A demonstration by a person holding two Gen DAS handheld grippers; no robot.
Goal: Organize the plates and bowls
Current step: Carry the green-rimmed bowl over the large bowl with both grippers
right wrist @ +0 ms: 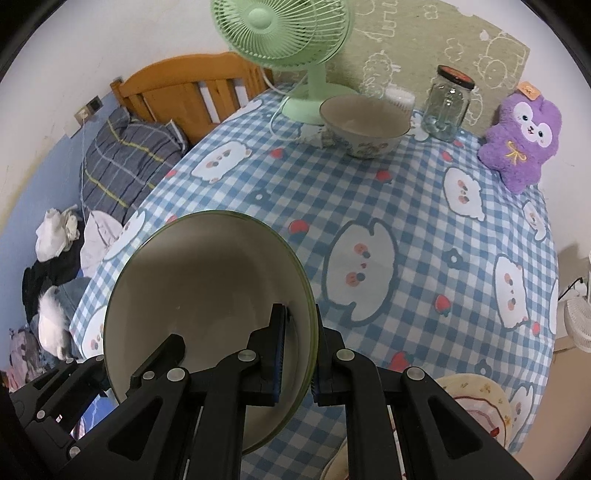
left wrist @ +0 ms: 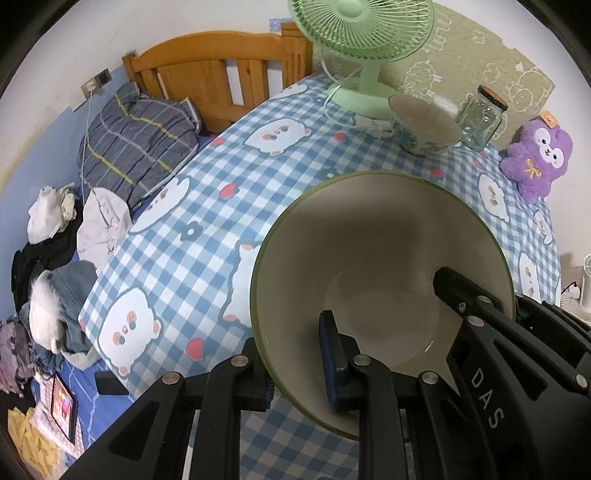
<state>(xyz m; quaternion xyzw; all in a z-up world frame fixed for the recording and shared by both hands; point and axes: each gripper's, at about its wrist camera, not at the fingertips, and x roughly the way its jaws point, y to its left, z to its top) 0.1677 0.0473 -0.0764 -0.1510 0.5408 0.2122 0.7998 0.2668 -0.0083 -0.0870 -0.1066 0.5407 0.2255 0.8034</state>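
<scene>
A wide cream bowl with a green rim (left wrist: 373, 236) (right wrist: 207, 273) is held above the checked tablecloth by both grippers. My left gripper (left wrist: 295, 365) is shut on its near-left rim, one finger inside. My right gripper (right wrist: 299, 354) is shut on its right rim, and shows at the bowl's right edge in the left wrist view (left wrist: 476, 314). A smaller patterned bowl (left wrist: 424, 127) (right wrist: 364, 125) stands upright at the far side of the table. A patterned plate (right wrist: 476, 402) lies at the near right table edge.
A green desk fan (left wrist: 362, 33) (right wrist: 284, 40), a glass jar (left wrist: 480, 118) (right wrist: 447, 103) and a purple plush toy (left wrist: 535, 155) (right wrist: 521, 136) stand along the table's far side. A bed with clothes (left wrist: 133, 144) lies left of the table.
</scene>
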